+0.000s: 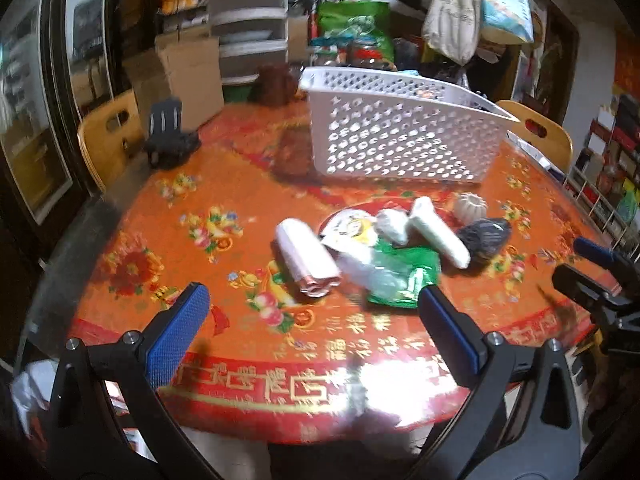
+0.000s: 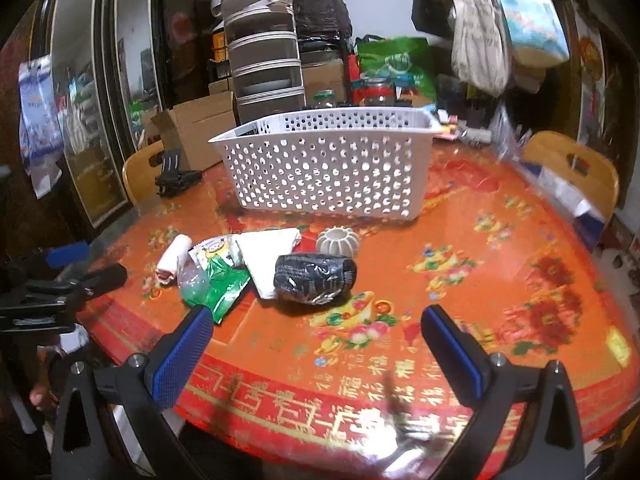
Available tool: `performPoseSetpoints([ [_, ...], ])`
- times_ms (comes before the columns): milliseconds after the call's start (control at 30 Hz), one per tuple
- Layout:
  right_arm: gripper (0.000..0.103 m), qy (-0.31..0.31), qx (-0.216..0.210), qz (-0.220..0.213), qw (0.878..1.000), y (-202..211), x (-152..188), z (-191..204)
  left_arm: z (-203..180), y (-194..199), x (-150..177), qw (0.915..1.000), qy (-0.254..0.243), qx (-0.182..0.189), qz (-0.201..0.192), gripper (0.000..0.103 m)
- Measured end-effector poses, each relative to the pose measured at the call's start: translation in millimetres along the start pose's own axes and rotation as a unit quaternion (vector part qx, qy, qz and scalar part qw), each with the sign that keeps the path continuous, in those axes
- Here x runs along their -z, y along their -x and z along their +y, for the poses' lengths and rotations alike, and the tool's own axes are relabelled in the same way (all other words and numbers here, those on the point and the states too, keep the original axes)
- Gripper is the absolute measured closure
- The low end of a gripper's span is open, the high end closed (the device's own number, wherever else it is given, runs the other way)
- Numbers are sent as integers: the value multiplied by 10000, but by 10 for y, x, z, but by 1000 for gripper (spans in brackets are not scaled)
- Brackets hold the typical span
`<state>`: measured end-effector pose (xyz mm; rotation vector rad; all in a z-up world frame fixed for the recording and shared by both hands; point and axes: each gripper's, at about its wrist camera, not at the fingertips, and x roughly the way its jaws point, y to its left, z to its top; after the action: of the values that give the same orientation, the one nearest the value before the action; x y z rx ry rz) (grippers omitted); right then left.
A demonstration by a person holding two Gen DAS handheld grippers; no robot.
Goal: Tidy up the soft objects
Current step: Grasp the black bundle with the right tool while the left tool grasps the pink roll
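Left gripper [image 1: 312, 300], black-framed with blue ribbed pads: spread wide, nothing between the jaws, hovering at the near edge of the round table under its orange floral cloth [image 1: 168, 248]. Right gripper [image 2: 316, 320], same build: likewise spread and empty, above the near rim.

Just beyond the left one, a pinkish-white roll of plastic bags [image 1: 306, 258], long axis running from far-left to near-right, open end toward the camera. Touching it, a crumpled green plastic packet [image 1: 404, 276] and a flat printed pouch with a yellow cartoon face [image 1: 350, 228]. Farther along the pile, a white roll of bags [image 1: 440, 232] slanting from far-left to near-right, then a black wrapped bundle [image 2: 314, 276] lying crosswise before the right gripper, long axis left to right. Behind that, a small white ribbed pumpkin-shaped piece [image 2: 338, 242], upright.

Well behind the pile, a white perforated plastic basket [image 2: 328, 164], standing with opening up; contents not visible.

Progress, judged from this: nothing visibly sorted yet, the whole cluster on the cloth and all picking left to do.
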<state>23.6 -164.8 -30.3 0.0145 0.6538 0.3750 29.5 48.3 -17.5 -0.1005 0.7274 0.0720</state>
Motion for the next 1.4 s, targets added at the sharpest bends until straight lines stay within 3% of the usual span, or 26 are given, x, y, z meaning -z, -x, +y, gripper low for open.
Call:
performPoseSetpoints([
  [233,5,-25,159,279,9995,-378,-51,-63,152,-477,-64,9995,66,15,307,1],
  [533,8,-4,104,394,9992,-585,-112,-73,239,-778,-167,9988,214,65,427,11],
  [767,20,78,67,532,9985,-756,-163,-21,288,-912,-198,9982,237,75,540,26],
  [933,30,200,27,631,9978,-845,-173,45,237,-996,-177,9977,152,160,637,29],
  [1133,35,272,30,717,9971,-902,-166,77,166,-1040,-165,9974,61,270,668,44],
  [1233,37,270,-8,728,9970,-913,-164,70,122,-1005,-148,9970,14,419,656,61],
  [1400,44,330,-122,747,9966,-898,-151,63,98,-902,-116,9982,-46,332,499,68],
])
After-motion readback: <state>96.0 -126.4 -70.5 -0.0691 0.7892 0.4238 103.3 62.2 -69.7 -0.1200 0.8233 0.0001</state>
